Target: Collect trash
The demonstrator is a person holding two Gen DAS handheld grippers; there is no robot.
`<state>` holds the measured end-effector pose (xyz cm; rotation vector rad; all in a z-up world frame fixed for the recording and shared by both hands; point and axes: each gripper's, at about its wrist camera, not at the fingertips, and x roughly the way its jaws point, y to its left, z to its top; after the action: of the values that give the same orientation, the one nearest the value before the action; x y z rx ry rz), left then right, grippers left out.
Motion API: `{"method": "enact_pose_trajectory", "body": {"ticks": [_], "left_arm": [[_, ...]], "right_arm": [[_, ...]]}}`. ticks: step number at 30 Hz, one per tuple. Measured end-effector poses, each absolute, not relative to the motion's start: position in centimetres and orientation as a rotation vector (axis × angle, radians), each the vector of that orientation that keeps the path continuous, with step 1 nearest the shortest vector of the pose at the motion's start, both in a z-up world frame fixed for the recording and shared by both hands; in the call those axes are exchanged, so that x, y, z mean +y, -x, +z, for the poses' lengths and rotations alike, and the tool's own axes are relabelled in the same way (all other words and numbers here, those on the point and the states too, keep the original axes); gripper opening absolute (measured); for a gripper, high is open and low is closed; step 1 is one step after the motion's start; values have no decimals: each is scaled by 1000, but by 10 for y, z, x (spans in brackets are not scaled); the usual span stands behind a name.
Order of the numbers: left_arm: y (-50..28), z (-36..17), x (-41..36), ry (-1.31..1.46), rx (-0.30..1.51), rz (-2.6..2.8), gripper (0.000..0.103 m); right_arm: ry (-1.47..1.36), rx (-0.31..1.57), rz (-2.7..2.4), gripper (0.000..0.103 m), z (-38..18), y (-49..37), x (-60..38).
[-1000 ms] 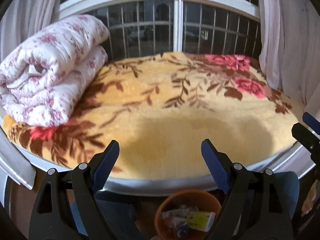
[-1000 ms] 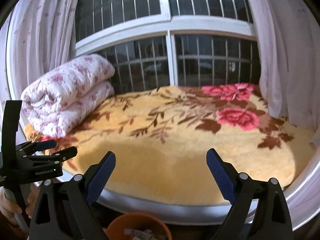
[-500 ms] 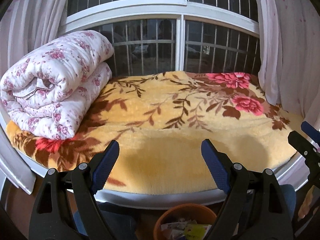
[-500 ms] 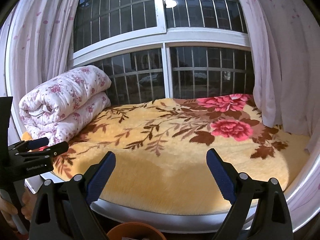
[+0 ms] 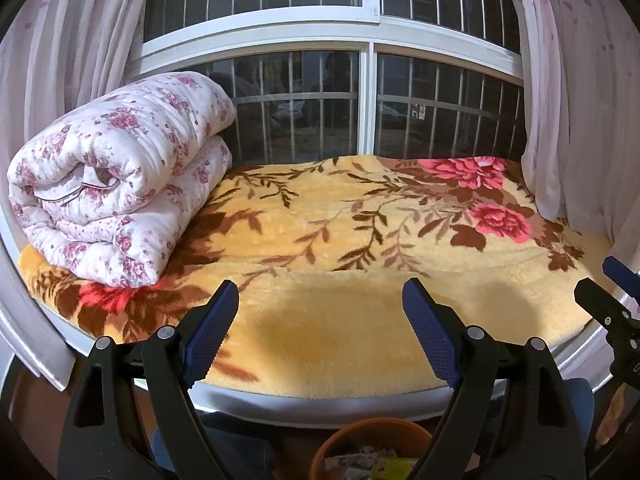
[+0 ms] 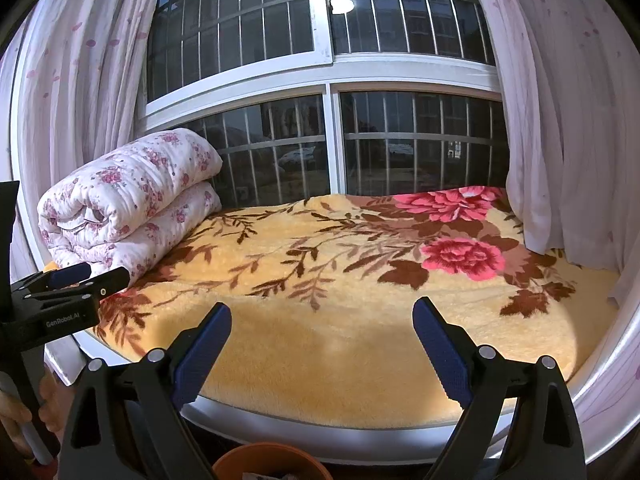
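We hold our left gripper [image 5: 320, 304] with its blue-padded fingers [image 5: 210, 332] spread wide and nothing between them, aimed over a yellow floral blanket [image 5: 360, 220] that covers the window seat. Our right gripper [image 6: 322, 322] is likewise released, its fingers [image 6: 440, 348] parted and bare above the same blanket [image 6: 340, 280]. The trash [image 5: 360, 462], crumpled paper and a yellowish wrapper, sits inside an orange bin [image 5: 372, 434] at six o'clock in the left wrist view, just below the white ledge and between the gripper's arms; in the right wrist view only the bin [image 6: 272, 460] rim shows at six o'clock, with a scrap of paper inside. A rolled pink-flowered quilt [image 5: 120, 184] lies on the blanket at nine o'clock, near the barred window [image 5: 368, 92]. Sheer curtains [image 6: 560, 140] hang at three and nine o'clock. In the right wrist view, the left gripper shows at eight o'clock, with a hand [image 6: 16, 420] on its handle.
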<state>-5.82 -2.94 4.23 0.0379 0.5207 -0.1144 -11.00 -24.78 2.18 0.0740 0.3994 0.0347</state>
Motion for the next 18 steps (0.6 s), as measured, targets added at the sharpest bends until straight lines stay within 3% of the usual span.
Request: {"method": "enact_pose_trajectory", "body": {"ticks": [18], "left_arm": [[59, 43, -30, -39, 517, -113, 82]], "right_arm": [[-78, 404, 31, 90, 18, 111, -252]]}}
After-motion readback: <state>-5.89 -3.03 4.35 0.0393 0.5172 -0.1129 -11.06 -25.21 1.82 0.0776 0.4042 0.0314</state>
